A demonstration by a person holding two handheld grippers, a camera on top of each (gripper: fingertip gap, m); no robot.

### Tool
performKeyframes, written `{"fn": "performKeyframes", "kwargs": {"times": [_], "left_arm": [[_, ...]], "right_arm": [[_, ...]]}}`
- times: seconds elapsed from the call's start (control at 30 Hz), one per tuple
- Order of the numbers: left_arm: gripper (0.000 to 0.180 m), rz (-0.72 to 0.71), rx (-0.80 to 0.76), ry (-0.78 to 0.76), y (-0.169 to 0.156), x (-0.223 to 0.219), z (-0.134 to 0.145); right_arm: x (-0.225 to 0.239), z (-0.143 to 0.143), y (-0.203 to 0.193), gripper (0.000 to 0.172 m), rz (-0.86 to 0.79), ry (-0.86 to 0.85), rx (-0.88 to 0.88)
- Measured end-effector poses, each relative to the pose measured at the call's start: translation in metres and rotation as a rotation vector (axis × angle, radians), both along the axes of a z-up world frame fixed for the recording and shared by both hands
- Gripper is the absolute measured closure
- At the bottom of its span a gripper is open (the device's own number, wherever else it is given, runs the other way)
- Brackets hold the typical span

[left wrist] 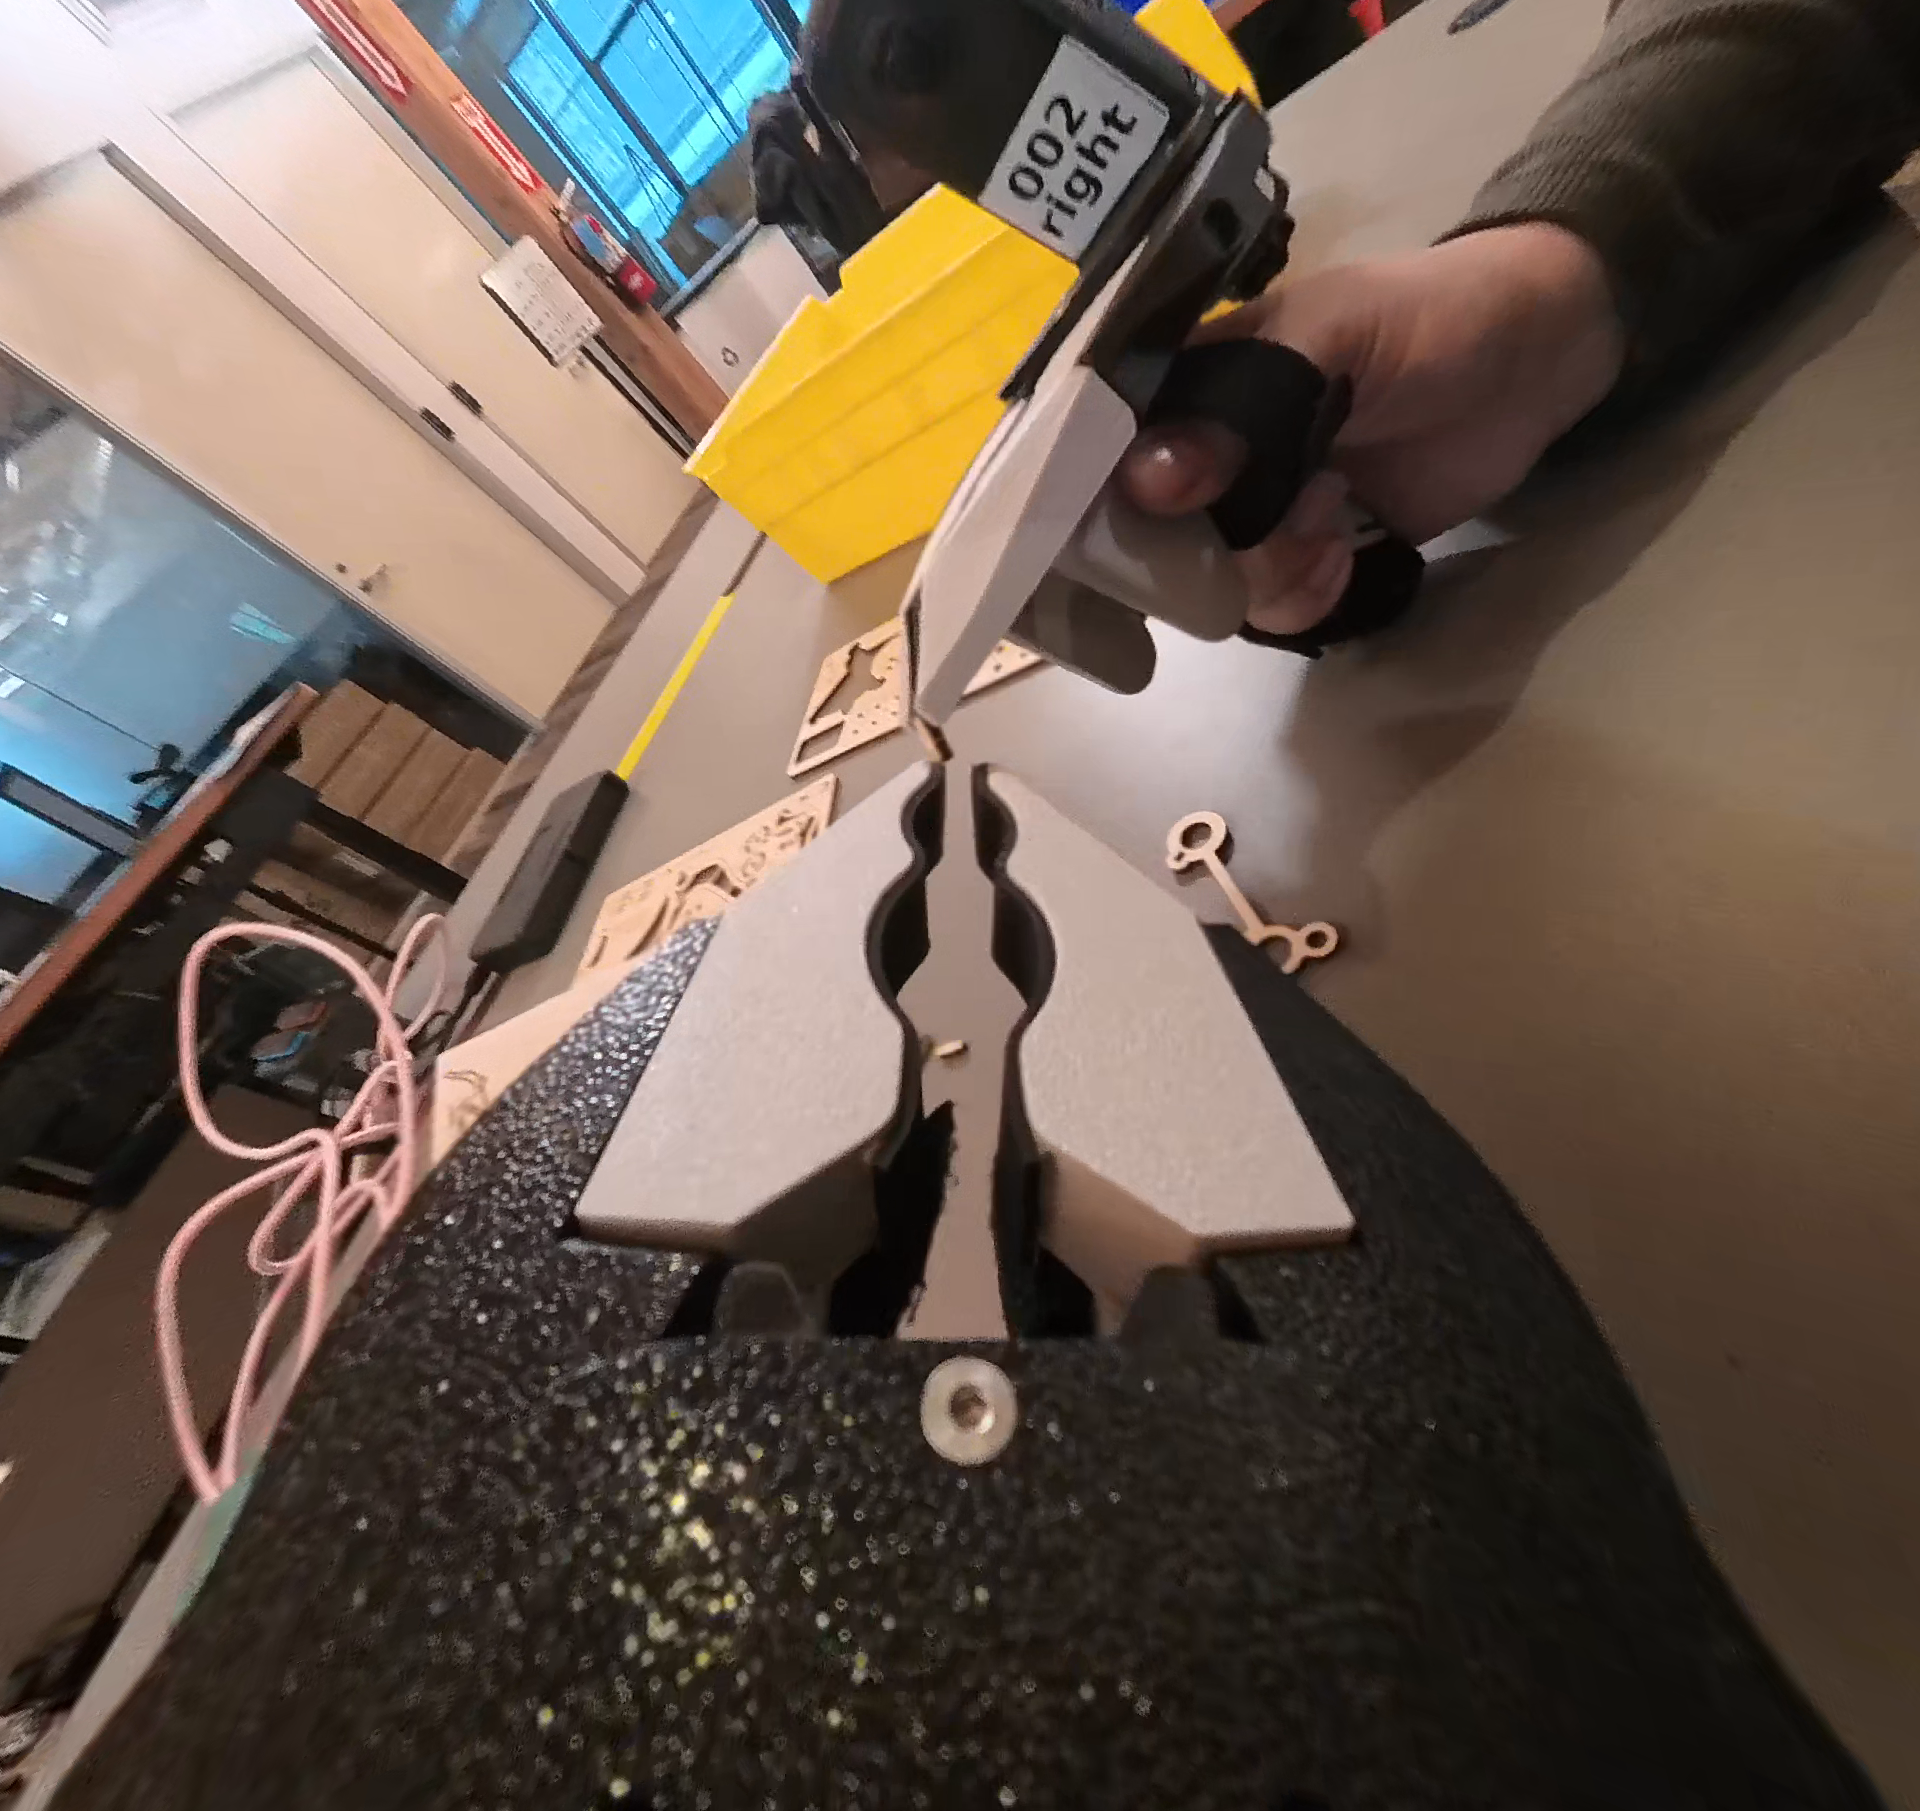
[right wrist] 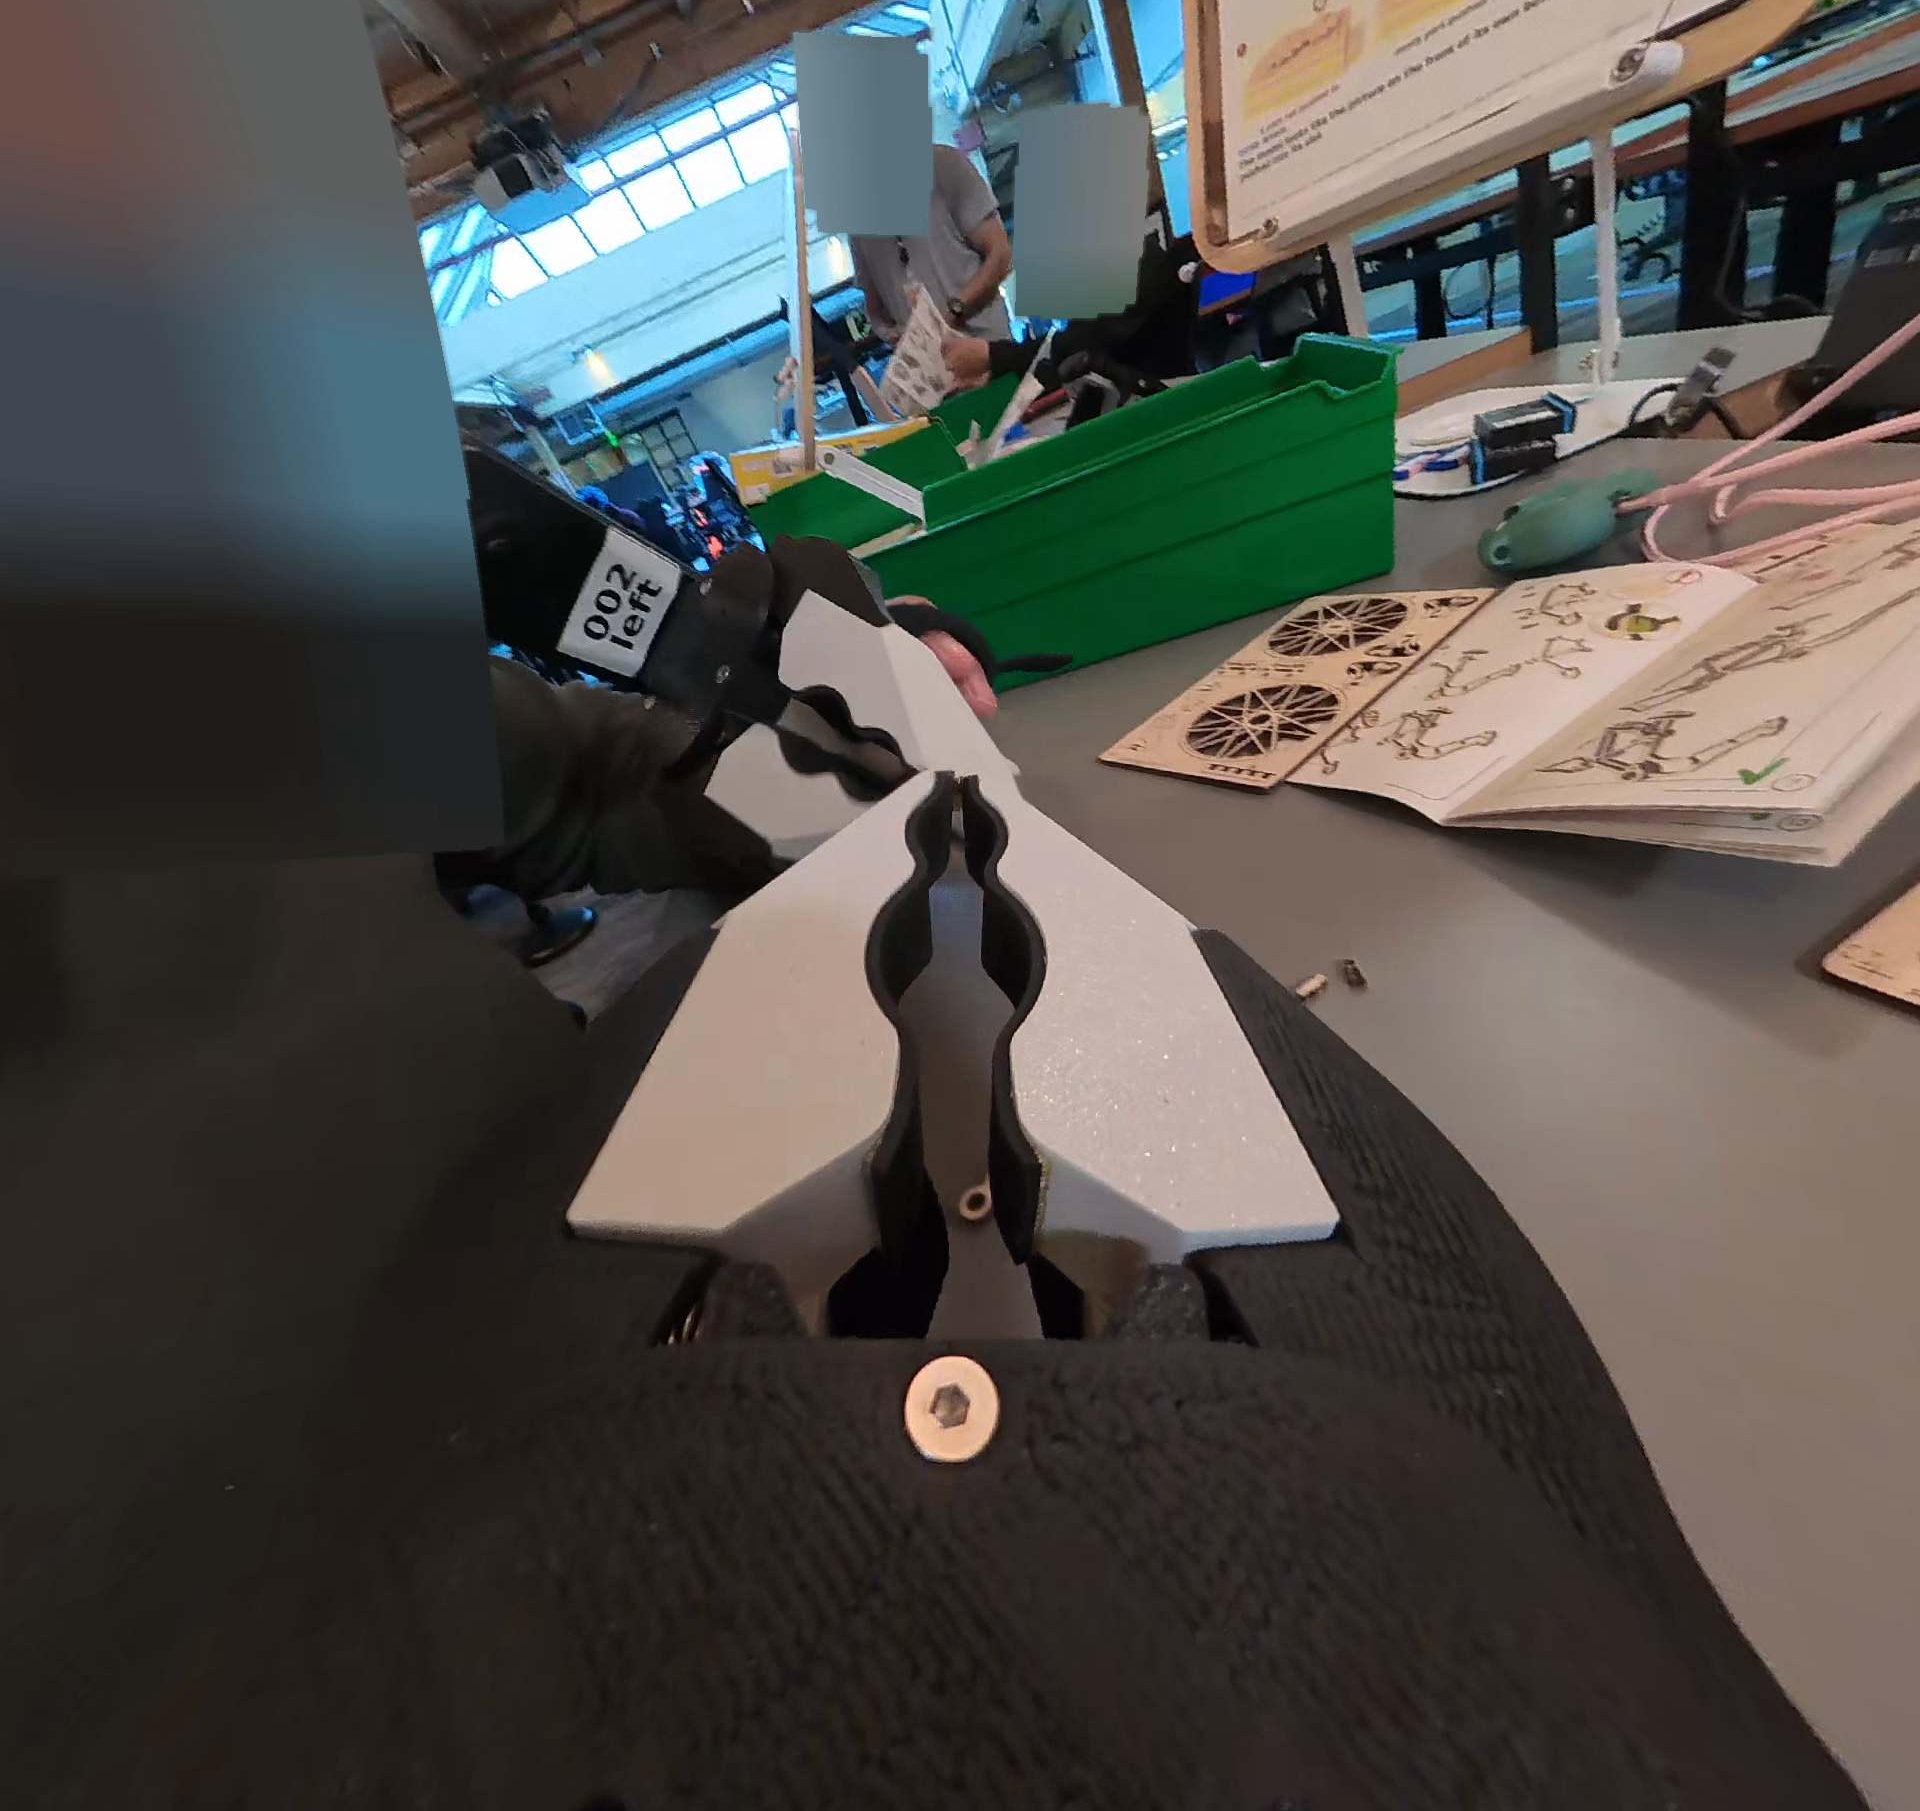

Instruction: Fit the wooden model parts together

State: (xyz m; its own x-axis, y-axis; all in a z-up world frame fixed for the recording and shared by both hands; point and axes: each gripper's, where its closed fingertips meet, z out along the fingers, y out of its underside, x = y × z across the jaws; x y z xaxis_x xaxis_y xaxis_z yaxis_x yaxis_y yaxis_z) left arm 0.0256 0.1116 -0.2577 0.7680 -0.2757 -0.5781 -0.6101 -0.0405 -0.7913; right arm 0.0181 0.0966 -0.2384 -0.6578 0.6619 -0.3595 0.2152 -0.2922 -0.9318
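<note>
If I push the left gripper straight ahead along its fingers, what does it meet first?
Most likely the small wooden piece pinched at the right gripper fingertips, just beyond the left gripper; depth is hard to judge.

Beyond the right claw [right wrist: 958, 793], a green bin [right wrist: 1143, 525] stands on the grey worktop [right wrist: 1455, 1086], with people behind it. High to its right hangs a clipboard [right wrist: 1455, 47] with a printed sheet. To the right lie a teal holder [right wrist: 1558, 520] and pink cord [right wrist: 1766, 483].

Beyond the left claw [left wrist: 956, 779] stands a yellow bin [left wrist: 883, 411]. To its left lie a black box [left wrist: 551, 868], yellow tape [left wrist: 681, 686] and a looped pink cord [left wrist: 312, 1138].
</note>
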Motion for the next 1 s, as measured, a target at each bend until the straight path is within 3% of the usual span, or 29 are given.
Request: {"fn": "performKeyframes", "kwargs": {"times": [0.57,0.67,0.87,1.0], "left_arm": [[0.177,-0.005,0.044,0.014,-0.002,-0.001,0.007],[0.174,-0.054,0.03,-0.059,-0.004,0.004,0.007],[0.173,-0.181,-0.012,-0.364,-0.01,0.01,0.018],[0.172,-0.201,-0.051,-0.429,-0.01,0.01,0.015]], "right_arm": [[0.0,0.0,0.001,0.172,-0.006,0.007,0.005],[0.001,-0.001,0.001,0.172,0.005,0.012,0.014],[0.005,0.0,-0.001,0.172,0.034,0.068,0.127],[0.007,0.001,-0.004,0.172,0.046,0.095,0.169]]}}
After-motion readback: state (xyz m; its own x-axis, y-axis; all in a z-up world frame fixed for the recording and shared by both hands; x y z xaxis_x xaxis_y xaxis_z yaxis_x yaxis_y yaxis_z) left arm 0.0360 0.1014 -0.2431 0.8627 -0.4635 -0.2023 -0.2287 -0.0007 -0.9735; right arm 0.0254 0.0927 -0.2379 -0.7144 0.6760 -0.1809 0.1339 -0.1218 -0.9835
